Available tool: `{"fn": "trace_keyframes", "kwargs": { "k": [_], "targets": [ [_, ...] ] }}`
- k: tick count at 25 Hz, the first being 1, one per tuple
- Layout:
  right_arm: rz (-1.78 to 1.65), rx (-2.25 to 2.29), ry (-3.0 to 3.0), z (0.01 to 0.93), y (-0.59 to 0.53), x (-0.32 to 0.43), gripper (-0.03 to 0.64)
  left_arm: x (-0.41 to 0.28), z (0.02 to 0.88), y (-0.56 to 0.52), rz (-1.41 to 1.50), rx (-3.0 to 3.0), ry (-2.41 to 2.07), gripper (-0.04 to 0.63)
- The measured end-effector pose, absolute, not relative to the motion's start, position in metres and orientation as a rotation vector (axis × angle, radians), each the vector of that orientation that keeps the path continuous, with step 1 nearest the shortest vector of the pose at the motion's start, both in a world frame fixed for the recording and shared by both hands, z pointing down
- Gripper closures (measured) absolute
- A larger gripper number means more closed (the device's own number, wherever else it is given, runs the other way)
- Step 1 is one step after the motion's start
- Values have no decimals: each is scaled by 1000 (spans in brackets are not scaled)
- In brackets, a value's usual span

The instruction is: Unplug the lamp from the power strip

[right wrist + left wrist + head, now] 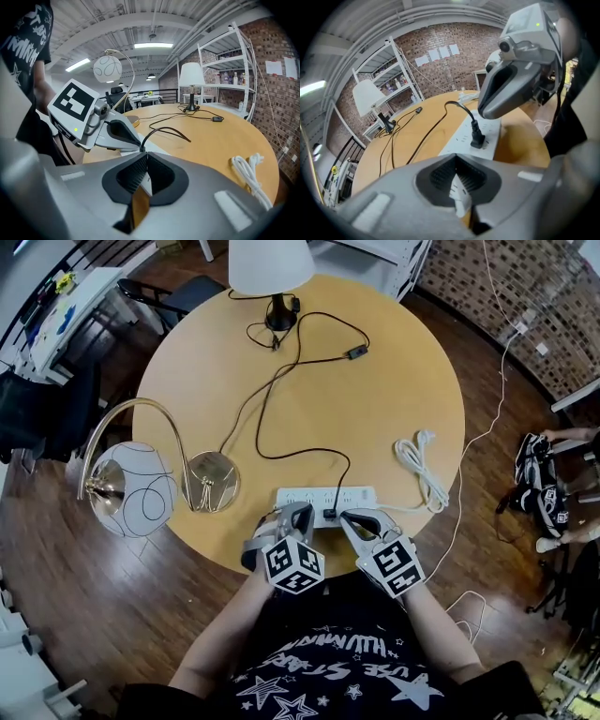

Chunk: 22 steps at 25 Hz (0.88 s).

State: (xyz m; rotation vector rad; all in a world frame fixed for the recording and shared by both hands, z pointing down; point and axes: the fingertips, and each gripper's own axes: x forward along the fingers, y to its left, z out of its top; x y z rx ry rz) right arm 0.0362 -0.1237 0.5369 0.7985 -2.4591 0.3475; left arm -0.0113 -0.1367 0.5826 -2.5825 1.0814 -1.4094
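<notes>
A white power strip [323,496] lies near the table's front edge, with one black plug [330,515] in its near side. The plug's black cable [281,371] runs back to the white-shaded lamp [270,263] at the far edge. My left gripper [301,513] is shut and empty, just left of the plug. Just right of the plug, my right gripper [350,518] is also shut and empty. The left gripper view shows the plug [477,138] standing in the strip [459,138], past the closed left gripper [459,199], with the right gripper [511,89] above it.
A gold arc lamp with a glass globe [131,488] and a round base [213,481] stands at the table's left. A coiled white cord [422,465] lies right of the strip. An inline switch [356,352] sits on the black cable. Shelving and a brick wall stand beyond the table.
</notes>
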Motion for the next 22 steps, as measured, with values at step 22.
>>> {"fn": "trace_keyframes", "kwargs": {
  "k": [22],
  "targets": [
    [233,507,-2383,563,-128,2,503,-10,583,-137,-1420,-2591,1097,594]
  ]
}}
